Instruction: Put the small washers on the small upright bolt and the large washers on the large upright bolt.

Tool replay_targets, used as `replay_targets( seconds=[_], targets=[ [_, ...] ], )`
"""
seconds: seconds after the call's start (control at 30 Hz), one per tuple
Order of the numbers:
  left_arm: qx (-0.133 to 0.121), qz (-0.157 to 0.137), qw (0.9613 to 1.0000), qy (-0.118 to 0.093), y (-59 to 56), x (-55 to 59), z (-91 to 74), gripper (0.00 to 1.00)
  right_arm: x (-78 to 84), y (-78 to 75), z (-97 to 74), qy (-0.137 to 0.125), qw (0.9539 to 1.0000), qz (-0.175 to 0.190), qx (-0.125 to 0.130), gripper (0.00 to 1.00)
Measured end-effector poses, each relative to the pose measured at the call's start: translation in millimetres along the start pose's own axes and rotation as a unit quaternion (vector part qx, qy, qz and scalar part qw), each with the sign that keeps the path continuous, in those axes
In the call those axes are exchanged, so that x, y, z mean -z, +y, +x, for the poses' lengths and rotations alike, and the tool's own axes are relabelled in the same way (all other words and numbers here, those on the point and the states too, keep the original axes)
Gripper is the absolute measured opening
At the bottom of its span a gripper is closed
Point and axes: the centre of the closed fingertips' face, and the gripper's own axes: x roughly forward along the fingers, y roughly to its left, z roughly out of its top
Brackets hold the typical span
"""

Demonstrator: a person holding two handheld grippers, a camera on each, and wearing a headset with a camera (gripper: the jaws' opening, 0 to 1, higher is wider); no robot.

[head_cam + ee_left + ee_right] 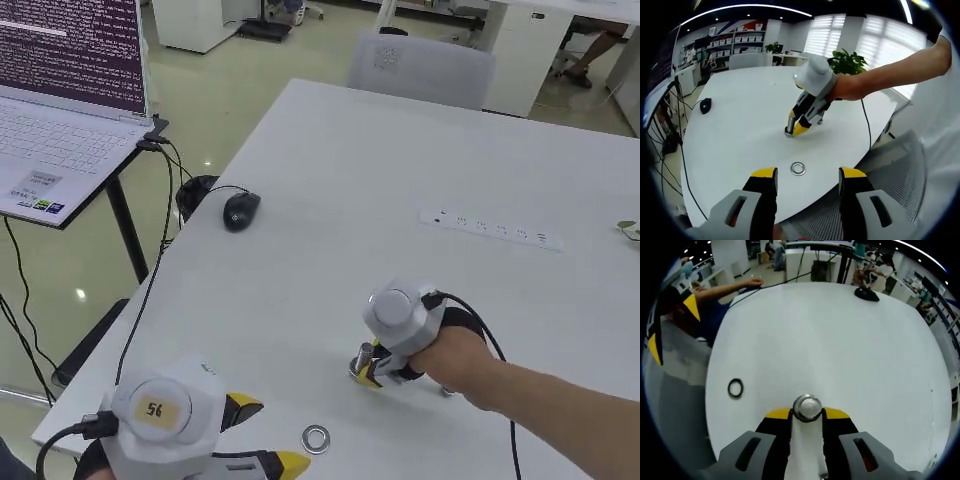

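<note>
A metal bolt (363,358) stands upright on the white table (330,200), and my right gripper (371,372) is shut on it. In the right gripper view the bolt's rounded top (807,407) sits pinched between the yellow-tipped jaws. A single flat washer (316,438) lies on the table near the front edge, also seen as a washer (798,168) and a washer (735,388). My left gripper (268,434) hovers just left of it, open and holding nothing. In its own view the left gripper (808,176) has the washer just ahead of its spread jaws, with the right gripper (799,126) beyond.
A black mouse (241,210) with its cable lies at the table's left side. A white power strip (485,228) rests at the far right. An open laptop (60,100) sits on a stand to the left, and a grey chair (420,68) stands behind the table.
</note>
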Motion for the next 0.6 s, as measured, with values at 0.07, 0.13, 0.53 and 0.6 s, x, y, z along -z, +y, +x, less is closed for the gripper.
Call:
replay_targets(
  seconds=[0.07,0.13,0.53,0.6],
  targets=[
    [0.0,-0.001,1.0,-0.001,-0.5,-0.8,-0.6,0.48,1.0,1.1,0.2,-0.004,1.0,0.008,-0.002,0.24],
    [-0.001,-0.001,1.0,-0.001,0.4,-0.5,-0.5,0.48,4.3,2.6,-2.7,-0.002,1.0,0.008,0.001,0.24],
    [0.001,0.002,1.0,-0.002,0.7,-4.6,1.8,0.48,30.6,33.8,-9.8,0.022,0.9997,-0.003,-0.013,0.24],
    [0.002,0.003,1.0,-0.002,-0.3,-4.9,2.6,0.48,31.9,40.0,-7.8,0.023,0.9995,-0.004,-0.019,0.24]
  ],
)
